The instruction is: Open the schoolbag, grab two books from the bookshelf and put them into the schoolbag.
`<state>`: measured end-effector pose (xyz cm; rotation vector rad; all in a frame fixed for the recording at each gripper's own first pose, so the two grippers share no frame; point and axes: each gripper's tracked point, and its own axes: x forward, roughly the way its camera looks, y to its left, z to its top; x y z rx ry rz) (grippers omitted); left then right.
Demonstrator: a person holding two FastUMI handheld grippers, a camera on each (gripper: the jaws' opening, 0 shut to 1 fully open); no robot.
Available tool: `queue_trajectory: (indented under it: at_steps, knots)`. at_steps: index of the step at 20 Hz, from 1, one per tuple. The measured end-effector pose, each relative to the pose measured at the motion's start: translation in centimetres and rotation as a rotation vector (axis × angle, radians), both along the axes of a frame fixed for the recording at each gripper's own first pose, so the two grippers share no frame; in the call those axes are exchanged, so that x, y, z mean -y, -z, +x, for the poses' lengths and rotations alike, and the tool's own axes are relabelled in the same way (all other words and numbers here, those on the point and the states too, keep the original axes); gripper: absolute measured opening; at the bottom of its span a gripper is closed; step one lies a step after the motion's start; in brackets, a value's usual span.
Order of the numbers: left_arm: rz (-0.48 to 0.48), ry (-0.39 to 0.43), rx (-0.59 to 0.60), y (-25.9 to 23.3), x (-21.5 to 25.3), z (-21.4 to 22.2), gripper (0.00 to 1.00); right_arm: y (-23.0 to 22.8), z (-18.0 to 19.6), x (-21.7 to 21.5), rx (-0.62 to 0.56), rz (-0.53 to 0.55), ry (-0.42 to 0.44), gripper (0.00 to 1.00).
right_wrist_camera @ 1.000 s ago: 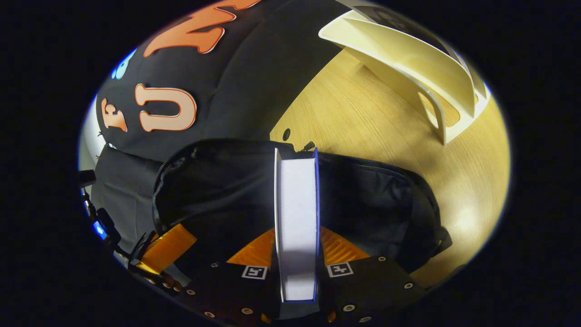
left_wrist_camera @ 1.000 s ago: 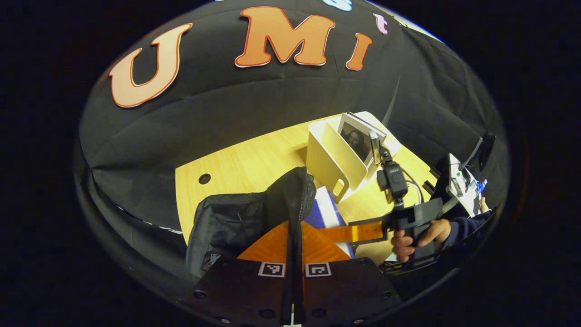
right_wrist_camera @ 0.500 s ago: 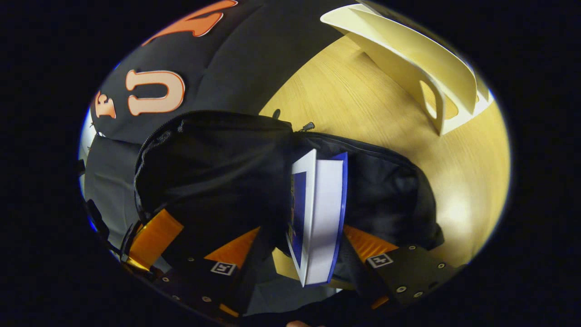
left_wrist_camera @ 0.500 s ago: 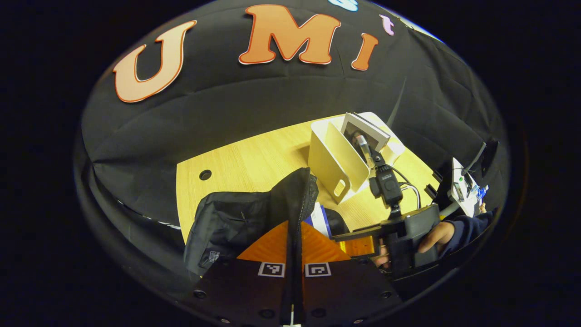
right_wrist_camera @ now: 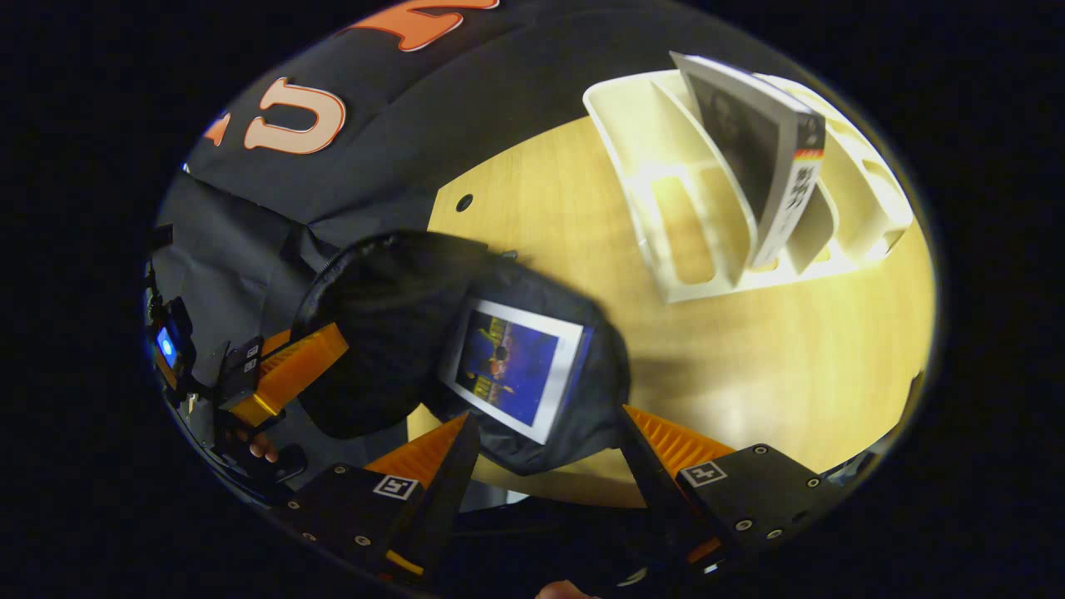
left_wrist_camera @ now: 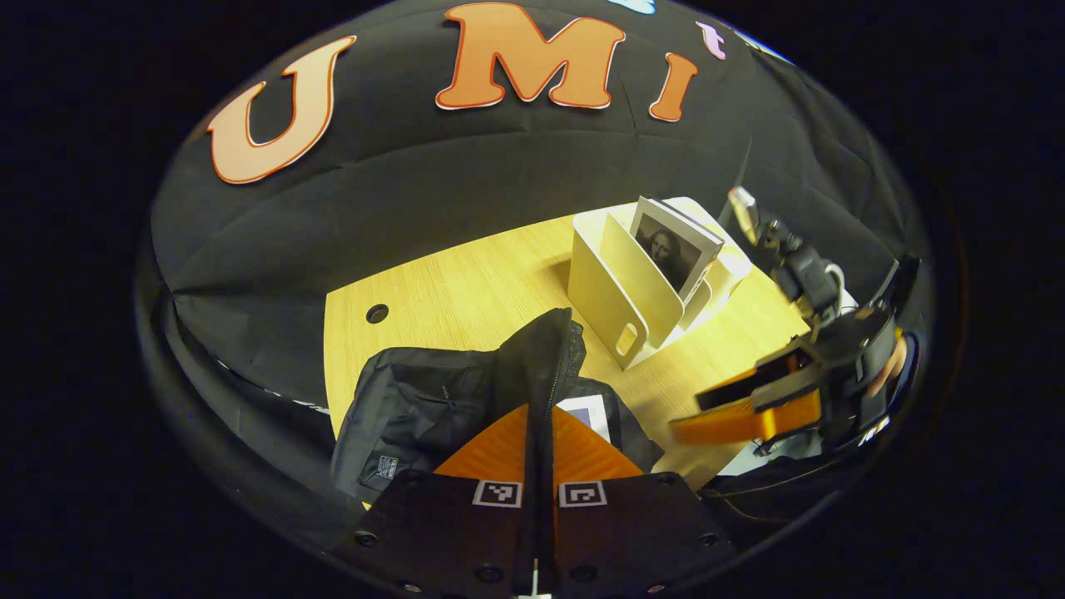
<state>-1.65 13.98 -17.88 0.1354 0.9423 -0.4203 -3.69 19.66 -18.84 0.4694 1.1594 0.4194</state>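
The black schoolbag lies on the wooden table, and my left gripper is shut on its raised zipper flap. A blue-covered book lies flat inside the open schoolbag; its white corner shows beside the flap. My right gripper hangs open above the table's near edge, apart from the bag, with nothing between its fingers. It shows at the right as the right gripper, held by a hand. The left gripper holds the flap up. A portrait-covered book stands in the cream bookshelf.
The cream bookshelf stands at the table's far right with the upright book leaning in a slot. Bare wood spreads between bag and shelf. A cable hole sits near the far left edge. Black cloth walls the booth.
My right gripper opened and let the blue book drop flat into the schoolbag, then pulled back up and to the right. My left gripper still holds the flap.
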Motion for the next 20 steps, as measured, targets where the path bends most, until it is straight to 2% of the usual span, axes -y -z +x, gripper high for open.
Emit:
queue_trajectory:
  at_steps: [5,9,16,20]
  knots:
    - [0.021,-0.021,-0.002,0.6,0.6,-0.1,0.02,-5.1,5.0,11.2,0.104,-0.195,0.026,0.98]
    - [0.02,-0.069,-0.016,0.9,0.9,-0.2,0.02,-7.8,9.0,15.7,0.149,-0.292,-0.004,0.98]
    - [0.049,-0.15,-0.043,1.3,0.9,-0.2,0.02,-8.2,15.8,16.5,0.148,-0.335,-0.095,0.98]
    - [0.066,-0.21,-0.061,1.7,1.1,-0.5,0.02,-4.8,19.1,15.8,0.075,-0.35,-0.12,0.98]
